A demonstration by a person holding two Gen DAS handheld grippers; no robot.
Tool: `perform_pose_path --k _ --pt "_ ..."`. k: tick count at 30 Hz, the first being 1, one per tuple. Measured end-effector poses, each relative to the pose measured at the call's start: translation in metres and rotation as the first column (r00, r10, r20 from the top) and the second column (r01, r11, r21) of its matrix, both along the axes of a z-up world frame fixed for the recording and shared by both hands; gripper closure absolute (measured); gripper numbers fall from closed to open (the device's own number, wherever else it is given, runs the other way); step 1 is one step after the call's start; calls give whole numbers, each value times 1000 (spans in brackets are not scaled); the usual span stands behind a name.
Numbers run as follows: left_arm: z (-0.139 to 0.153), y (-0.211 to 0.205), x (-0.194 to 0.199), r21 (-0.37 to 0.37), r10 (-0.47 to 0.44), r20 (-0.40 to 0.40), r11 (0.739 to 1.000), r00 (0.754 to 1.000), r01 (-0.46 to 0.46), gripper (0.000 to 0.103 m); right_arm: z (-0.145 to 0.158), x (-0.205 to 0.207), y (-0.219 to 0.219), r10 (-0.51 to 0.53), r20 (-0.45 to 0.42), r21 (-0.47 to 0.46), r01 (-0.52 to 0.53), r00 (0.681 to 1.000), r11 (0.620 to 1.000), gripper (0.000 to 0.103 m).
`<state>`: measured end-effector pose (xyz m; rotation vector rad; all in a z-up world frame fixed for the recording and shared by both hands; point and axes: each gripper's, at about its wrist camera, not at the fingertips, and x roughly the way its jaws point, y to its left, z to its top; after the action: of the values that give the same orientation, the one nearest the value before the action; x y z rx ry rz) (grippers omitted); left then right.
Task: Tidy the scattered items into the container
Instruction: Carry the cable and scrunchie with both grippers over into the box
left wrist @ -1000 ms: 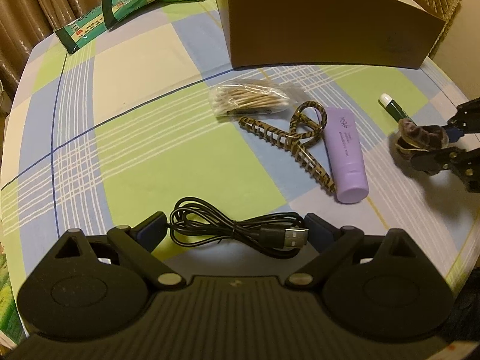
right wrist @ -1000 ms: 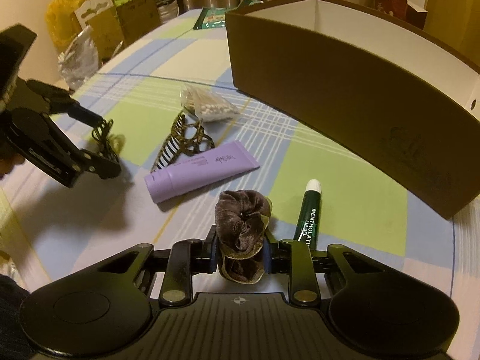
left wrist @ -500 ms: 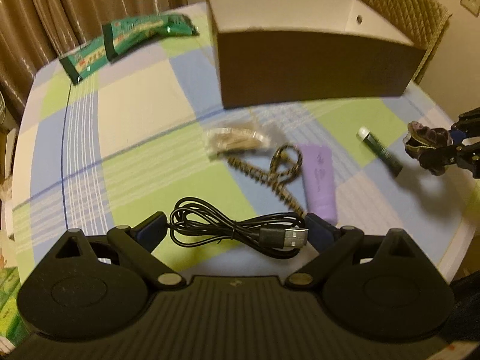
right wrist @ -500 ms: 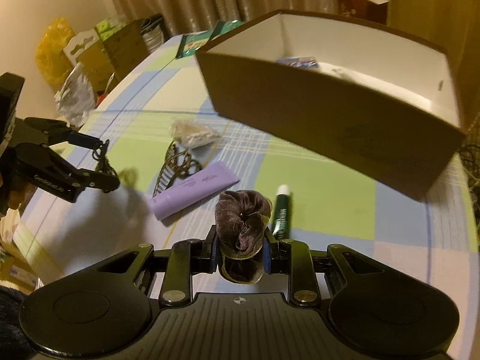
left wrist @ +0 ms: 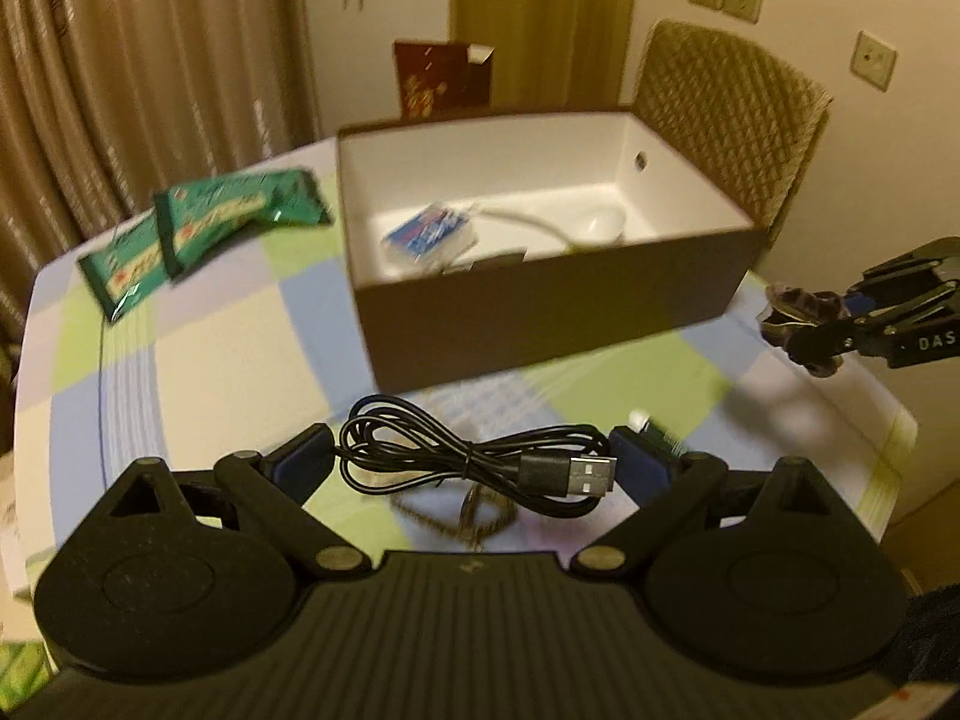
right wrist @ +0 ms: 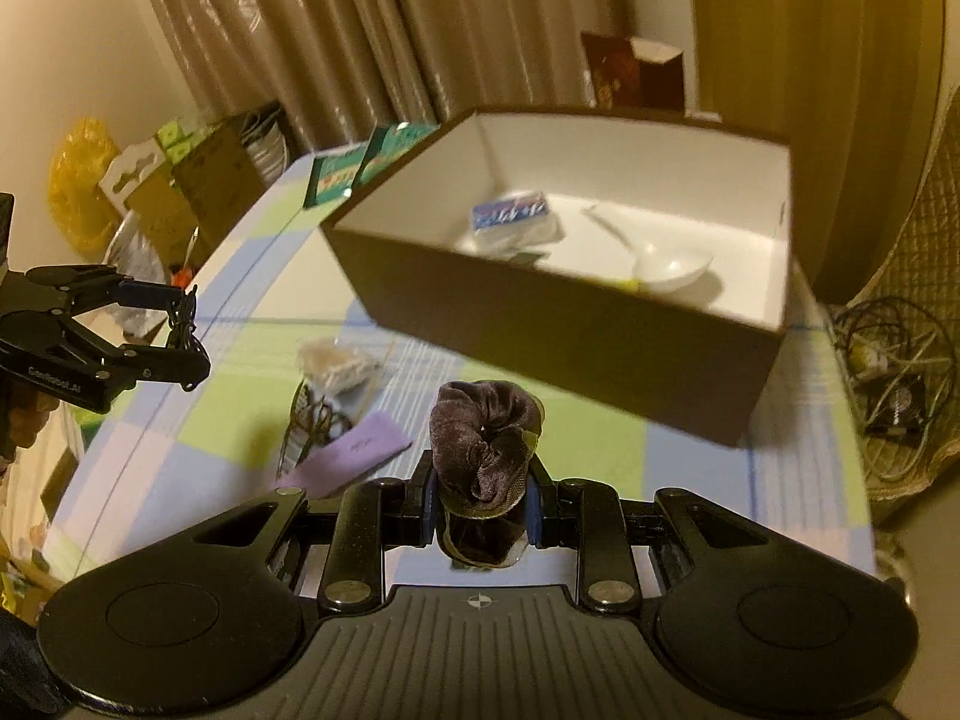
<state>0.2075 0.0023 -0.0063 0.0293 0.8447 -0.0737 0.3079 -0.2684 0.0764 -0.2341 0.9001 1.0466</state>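
My left gripper [left wrist: 474, 459] is shut on a coiled black USB cable [left wrist: 468, 459] and holds it in the air in front of the brown box [left wrist: 540, 312]. My right gripper [right wrist: 483, 495] is shut on a brown velvet scrunchie [right wrist: 483, 438], raised before the box [right wrist: 576, 336]. The box is white inside and holds a blue packet [left wrist: 429, 231] and a white spoon [right wrist: 660, 261]. A purple tube [right wrist: 354, 450], a leopard hair claw [right wrist: 309, 420] and a cotton swab bag [right wrist: 336, 363] lie on the tablecloth. A green lip balm [left wrist: 657, 429] shows partly behind my left finger.
Two green packets [left wrist: 204, 228] lie on the table left of the box. A wicker chair [left wrist: 732, 114] stands behind the box on the right. Bags and cartons [right wrist: 156, 192] sit on the floor beyond the table's far left edge. Curtains hang behind.
Both grippers have risen and tilted up towards the box, so its inside now shows. The cable and the scrunchie stayed in their grips.
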Motion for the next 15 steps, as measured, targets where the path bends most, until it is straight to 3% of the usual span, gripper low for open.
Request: perform_pose_path --k 8,15 --pt "25 -9 51 -2 -56 60 998 997 56 8 28 40 6 -2 73 19 1 997 1000 79" --pt "37 -21 118 -5 -109 79 994 991 110 8 39 90 32 10 126 3 -10 992 1000 79"
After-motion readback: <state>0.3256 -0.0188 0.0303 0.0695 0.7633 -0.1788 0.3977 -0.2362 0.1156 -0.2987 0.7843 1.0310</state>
